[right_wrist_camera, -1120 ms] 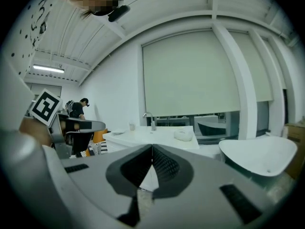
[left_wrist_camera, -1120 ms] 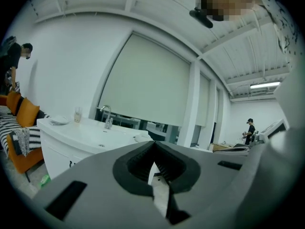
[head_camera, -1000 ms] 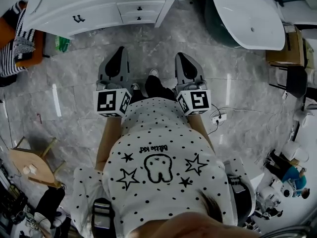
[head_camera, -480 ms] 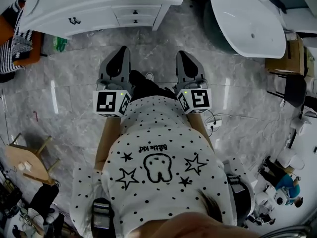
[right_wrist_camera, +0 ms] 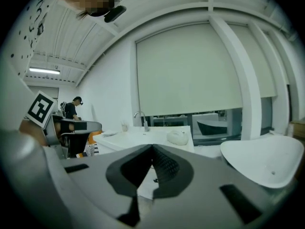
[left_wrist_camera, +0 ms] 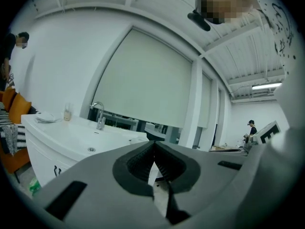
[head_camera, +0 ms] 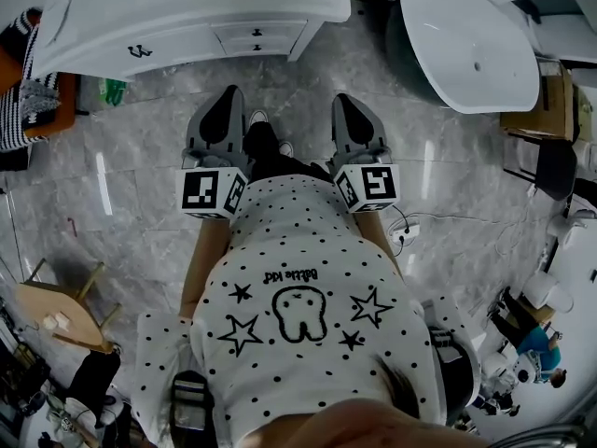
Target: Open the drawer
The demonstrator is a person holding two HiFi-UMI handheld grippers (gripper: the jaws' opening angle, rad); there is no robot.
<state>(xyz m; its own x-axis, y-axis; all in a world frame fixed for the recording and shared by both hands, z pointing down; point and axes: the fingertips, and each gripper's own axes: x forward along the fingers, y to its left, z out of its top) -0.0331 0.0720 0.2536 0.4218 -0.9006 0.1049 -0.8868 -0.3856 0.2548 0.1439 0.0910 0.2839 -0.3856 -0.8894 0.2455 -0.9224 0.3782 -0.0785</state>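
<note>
The white vanity cabinet stands ahead at the top of the head view, with two small drawers stacked at its right end, both pushed in. My left gripper and right gripper are held side by side above the grey floor, short of the cabinet, pointing at it. Both are shut with nothing between the jaws. In the left gripper view the left gripper covers the lower picture, with the vanity's basin and tap to the left. The right gripper faces the vanity top.
A white bathtub stands to the right of the vanity. A power strip with its cable lies on the floor at the right, a wooden stool at the left. A person in a striped top sits left of the vanity.
The person has stepped forward, carrying both grippers nearer the vanity, which now shows larger and lower in the head view. Both grippers have stayed shut.
</note>
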